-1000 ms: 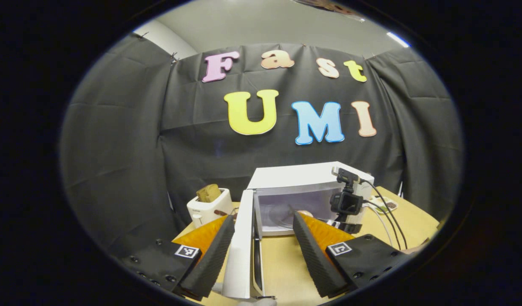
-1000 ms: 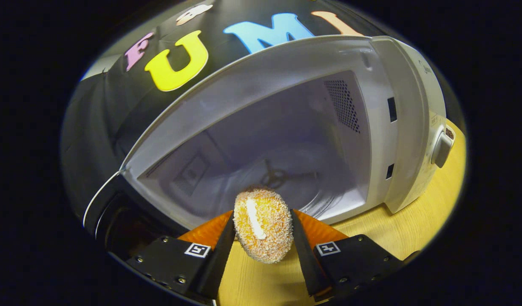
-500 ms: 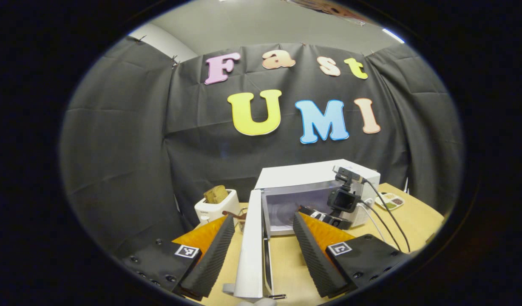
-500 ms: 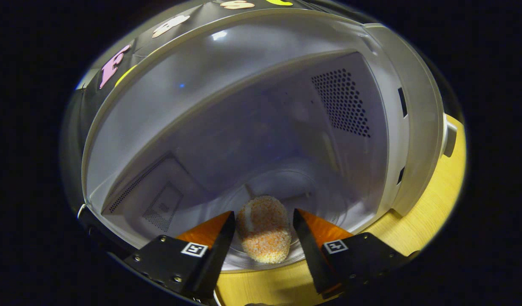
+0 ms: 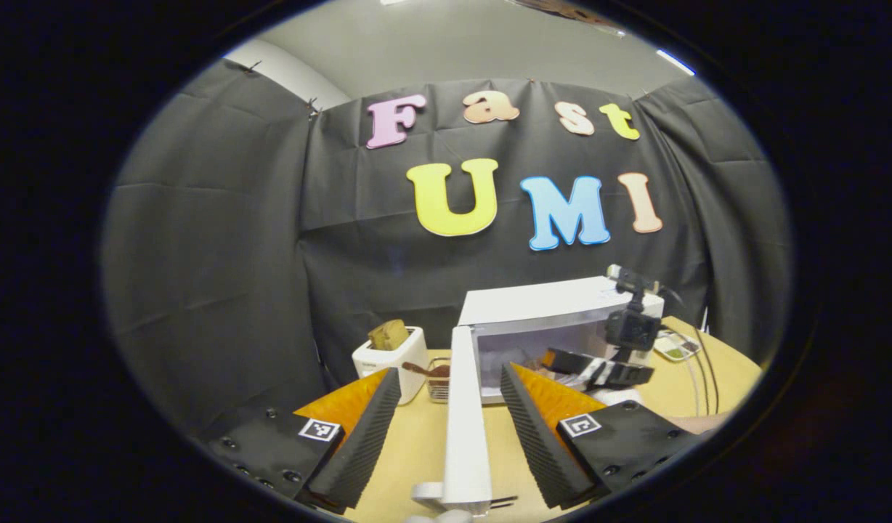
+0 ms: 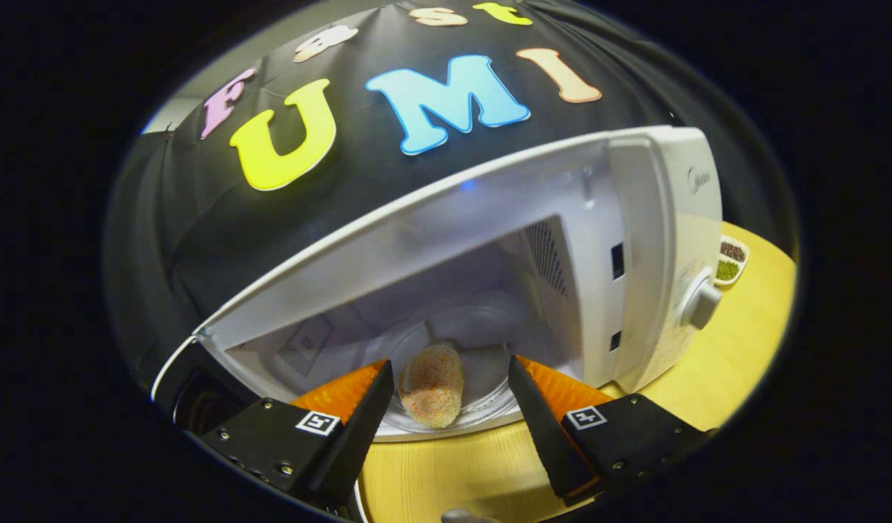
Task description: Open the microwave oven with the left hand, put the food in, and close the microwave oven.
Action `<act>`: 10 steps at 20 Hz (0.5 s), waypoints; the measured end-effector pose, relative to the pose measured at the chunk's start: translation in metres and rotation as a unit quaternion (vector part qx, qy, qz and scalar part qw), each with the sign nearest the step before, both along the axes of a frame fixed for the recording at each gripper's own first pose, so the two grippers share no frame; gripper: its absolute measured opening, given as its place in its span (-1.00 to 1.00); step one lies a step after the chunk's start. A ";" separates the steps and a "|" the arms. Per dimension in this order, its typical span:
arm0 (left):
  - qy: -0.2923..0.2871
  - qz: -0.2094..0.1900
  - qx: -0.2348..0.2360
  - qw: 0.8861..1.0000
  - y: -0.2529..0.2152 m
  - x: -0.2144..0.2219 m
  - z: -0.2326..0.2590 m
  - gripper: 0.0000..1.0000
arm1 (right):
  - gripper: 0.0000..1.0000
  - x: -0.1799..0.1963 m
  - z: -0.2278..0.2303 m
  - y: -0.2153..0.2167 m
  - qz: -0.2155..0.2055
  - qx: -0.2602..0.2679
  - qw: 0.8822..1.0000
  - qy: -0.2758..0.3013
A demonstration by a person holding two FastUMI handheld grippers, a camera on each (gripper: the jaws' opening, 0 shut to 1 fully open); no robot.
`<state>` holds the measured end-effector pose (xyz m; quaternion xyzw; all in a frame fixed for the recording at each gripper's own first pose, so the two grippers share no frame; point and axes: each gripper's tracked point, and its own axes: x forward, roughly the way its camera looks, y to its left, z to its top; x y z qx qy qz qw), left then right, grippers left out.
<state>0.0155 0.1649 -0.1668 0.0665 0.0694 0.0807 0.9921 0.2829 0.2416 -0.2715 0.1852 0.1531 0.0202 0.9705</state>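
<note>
Resting inside microwave (image 6: 635,240): crumb-coated oval food (image 6: 431,385)

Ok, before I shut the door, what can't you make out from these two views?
- Food in the right gripper view: lying free on the turntable or touching a finger of the right hand-held gripper is unclear.
- Microwave cavity in the left gripper view: screened by the right hand-held gripper.
- Door handle: cut off at the bottom edge.

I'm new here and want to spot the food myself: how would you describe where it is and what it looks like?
Find the white microwave on the yellow table, its door swung open. Inside, on the round glass plate, lies the food: an oval, orange, crumb-coated bun, the one thing in the cavity.
</note>
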 end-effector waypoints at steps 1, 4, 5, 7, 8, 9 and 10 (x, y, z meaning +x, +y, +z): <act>-0.002 0.003 0.006 1.000 0.006 -0.005 0.002 0.87 | 0.94 -0.013 0.015 -0.008 0.004 -0.014 1.000 -0.015; -0.001 0.020 0.020 1.000 0.030 -0.022 -0.005 0.80 | 0.94 -0.052 0.062 -0.028 0.022 -0.051 0.997 -0.056; -0.001 0.024 0.026 0.999 0.037 -0.028 -0.009 0.80 | 0.94 -0.064 0.074 -0.037 0.031 -0.063 0.996 -0.062; 0.017 0.042 0.040 0.998 0.057 -0.045 -0.030 0.82 | 0.94 -0.086 0.098 -0.057 0.035 -0.085 0.994 -0.066; 0.024 0.050 0.042 0.998 0.064 -0.054 -0.041 0.80 | 0.94 -0.096 0.114 -0.066 0.038 -0.098 0.992 -0.076; 0.032 0.057 0.042 0.997 0.070 -0.061 -0.050 0.96 | 0.94 -0.107 0.129 -0.075 0.040 -0.114 0.989 -0.088; 0.041 0.064 0.043 0.996 0.076 -0.067 -0.063 0.80 | 0.94 -0.118 0.142 -0.084 0.042 -0.132 0.986 -0.098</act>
